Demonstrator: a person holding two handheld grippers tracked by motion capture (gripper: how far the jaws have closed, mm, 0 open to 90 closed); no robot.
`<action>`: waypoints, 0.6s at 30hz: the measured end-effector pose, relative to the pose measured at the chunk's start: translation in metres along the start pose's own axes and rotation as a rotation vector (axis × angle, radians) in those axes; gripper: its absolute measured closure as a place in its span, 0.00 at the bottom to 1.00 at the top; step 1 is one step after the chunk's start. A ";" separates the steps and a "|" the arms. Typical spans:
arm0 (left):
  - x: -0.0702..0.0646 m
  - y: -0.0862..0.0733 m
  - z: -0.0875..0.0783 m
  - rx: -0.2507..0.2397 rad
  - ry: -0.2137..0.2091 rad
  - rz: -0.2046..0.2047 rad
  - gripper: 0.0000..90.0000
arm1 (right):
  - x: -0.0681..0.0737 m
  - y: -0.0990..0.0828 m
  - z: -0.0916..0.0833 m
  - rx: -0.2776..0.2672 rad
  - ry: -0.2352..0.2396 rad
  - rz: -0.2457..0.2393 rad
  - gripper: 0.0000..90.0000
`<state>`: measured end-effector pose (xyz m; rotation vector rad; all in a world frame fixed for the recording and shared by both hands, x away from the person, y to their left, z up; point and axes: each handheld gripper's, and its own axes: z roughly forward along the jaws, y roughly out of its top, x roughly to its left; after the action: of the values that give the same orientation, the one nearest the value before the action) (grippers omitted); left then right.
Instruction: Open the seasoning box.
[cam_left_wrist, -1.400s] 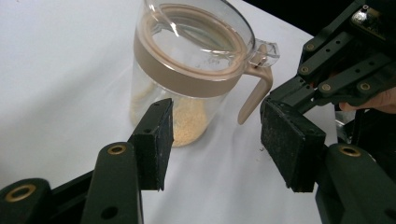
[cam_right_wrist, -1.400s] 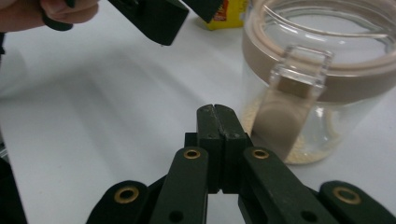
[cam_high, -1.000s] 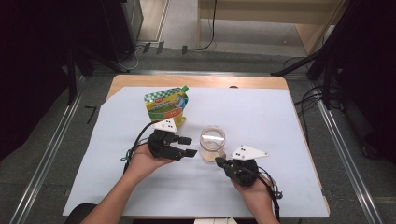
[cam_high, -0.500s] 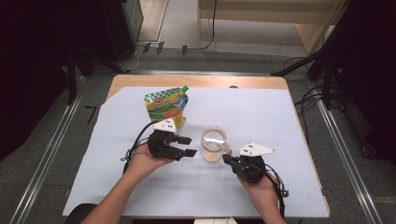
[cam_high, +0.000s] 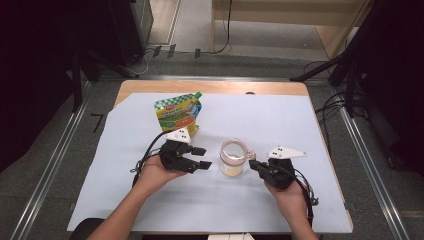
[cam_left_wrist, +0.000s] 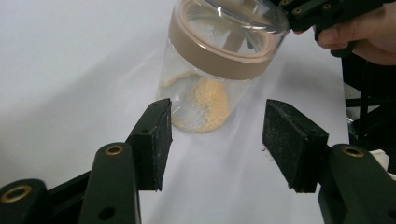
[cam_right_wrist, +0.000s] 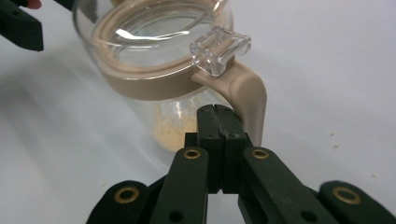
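A glass jar (cam_high: 233, 157) with a tan collar, a tan handle (cam_right_wrist: 250, 93) and a clear lid stands on the white sheet, with some yellow powder at its bottom (cam_left_wrist: 203, 105). My left gripper (cam_high: 205, 157) is just left of the jar, pointing at it. In the left gripper view its jaws (cam_left_wrist: 217, 112) stand open a little short of the glass, with nothing between them. My right gripper (cam_high: 252, 164) is to the right of the jar. Its jaws (cam_right_wrist: 219, 112) are shut on nothing, with the tips just under the handle.
A green and yellow pouch (cam_high: 177, 114) with a green cap stands behind the left hand. The white sheet (cam_high: 280, 120) covers most of the wooden table. Cables trail from both grippers toward the near edge.
My right gripper has slid to the right, away from the jar's side. The left gripper and the jar have stayed where they were.
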<state>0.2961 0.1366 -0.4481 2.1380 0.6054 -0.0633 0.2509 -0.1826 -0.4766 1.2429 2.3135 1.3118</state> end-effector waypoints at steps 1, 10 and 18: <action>0.000 0.000 0.000 0.000 -0.002 0.001 0.48 | -0.002 0.000 0.000 -0.001 -0.001 0.002 1.00; 0.002 0.001 0.006 0.019 -0.040 -0.005 0.44 | -0.020 0.006 0.001 0.003 -0.020 -0.009 1.00; 0.002 0.006 0.010 0.029 -0.070 0.003 0.37 | -0.026 0.009 -0.006 -0.005 -0.006 0.013 1.00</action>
<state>0.3025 0.1268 -0.4501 2.1556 0.5636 -0.1452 0.2694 -0.2034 -0.4716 1.2611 2.2997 1.3156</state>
